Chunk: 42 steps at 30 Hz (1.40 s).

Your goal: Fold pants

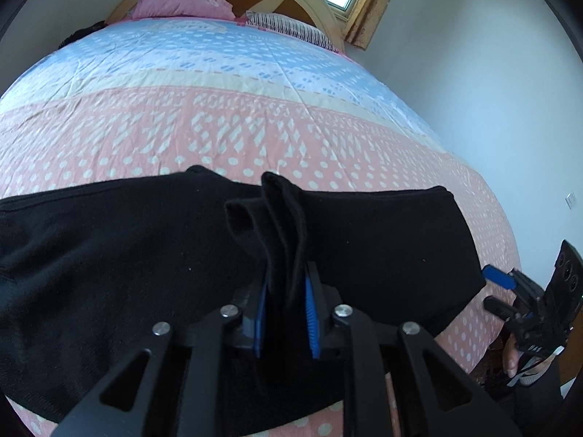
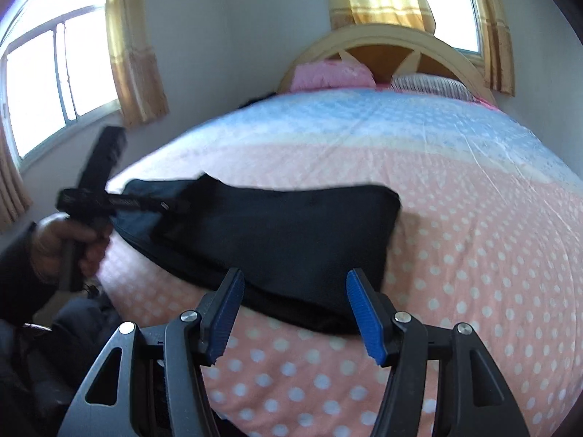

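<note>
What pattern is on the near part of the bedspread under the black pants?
White polka dots on pink bedspread, clearest in the right wrist view.

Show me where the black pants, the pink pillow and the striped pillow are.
pants [image 2: 291,233]: right wrist view, middle of the flat folded cloth.
pink pillow [image 1: 182,2]: left wrist view, middle of its top face.
striped pillow [image 1: 291,27]: left wrist view, middle of its striped side.

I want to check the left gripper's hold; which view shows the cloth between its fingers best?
The left wrist view: a bunched fold of the black pants stands between the left gripper pads. The right wrist view shows it only side-on and blurred.
</note>
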Each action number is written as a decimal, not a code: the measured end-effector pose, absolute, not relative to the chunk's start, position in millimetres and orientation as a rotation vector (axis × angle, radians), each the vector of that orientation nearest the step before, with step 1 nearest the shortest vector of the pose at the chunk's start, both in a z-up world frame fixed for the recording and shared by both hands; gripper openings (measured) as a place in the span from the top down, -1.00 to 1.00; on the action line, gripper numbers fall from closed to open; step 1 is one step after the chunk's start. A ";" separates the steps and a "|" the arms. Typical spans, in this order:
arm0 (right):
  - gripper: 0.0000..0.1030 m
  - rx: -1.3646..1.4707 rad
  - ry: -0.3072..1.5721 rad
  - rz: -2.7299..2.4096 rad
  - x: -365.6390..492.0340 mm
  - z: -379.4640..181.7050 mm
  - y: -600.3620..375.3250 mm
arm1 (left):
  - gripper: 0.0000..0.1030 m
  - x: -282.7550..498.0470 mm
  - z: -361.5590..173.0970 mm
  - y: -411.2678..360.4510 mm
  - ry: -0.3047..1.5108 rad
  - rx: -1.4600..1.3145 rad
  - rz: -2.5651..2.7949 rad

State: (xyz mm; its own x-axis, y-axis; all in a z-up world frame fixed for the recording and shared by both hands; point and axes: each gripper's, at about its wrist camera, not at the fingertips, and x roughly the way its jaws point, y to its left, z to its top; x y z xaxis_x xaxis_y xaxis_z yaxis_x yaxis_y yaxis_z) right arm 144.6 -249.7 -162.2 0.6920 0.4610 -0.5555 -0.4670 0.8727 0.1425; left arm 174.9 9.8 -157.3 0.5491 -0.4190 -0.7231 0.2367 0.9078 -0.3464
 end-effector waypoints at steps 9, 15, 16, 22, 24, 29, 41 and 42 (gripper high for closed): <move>-0.18 -0.164 0.821 0.492 161.6 -192.4 -217.8 | 0.32 168.6 -161.9 15.5 0.899 -0.207 -0.374; -0.17 -0.139 0.811 0.505 153.4 -182.0 -220.4 | 0.19 161.3 -159.9 33.6 0.904 -0.235 -0.374; -0.17 -0.139 0.788 0.513 151.1 -176.3 -218.9 | 0.14 158.2 -156.1 37.7 0.896 -0.223 -0.365; -0.17 -0.135 0.715 0.637 163.7 -145.4 -172.9 | -0.30 143.9 -136.8 92.1 0.823 -0.130 -0.213; -0.17 -0.163 0.700 0.675 170.7 -142.3 -146.7 | -0.30 143.4 -137.2 117.7 0.820 -0.113 -0.138; -0.18 -0.168 0.714 0.795 191.7 -148.6 -78.1 | -0.30 138.7 -148.9 196.8 0.822 -0.167 0.062; -0.18 -0.276 0.848 0.828 187.0 -190.7 -23.6 | -0.30 135.9 -178.1 235.2 0.835 -0.253 0.050; -0.18 -0.272 0.850 0.831 186.4 -190.6 -25.4 | -0.31 137.2 -178.4 234.6 0.836 -0.247 0.048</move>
State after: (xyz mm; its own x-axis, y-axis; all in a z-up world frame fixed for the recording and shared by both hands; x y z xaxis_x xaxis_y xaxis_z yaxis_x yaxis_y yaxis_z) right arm 186.4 -25.4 -190.6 0.3767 0.5381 -0.7540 -0.7418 0.6628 0.1025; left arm 137.2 234.6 -178.4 0.6708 -0.0547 -0.7396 -0.1395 0.9702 -0.1982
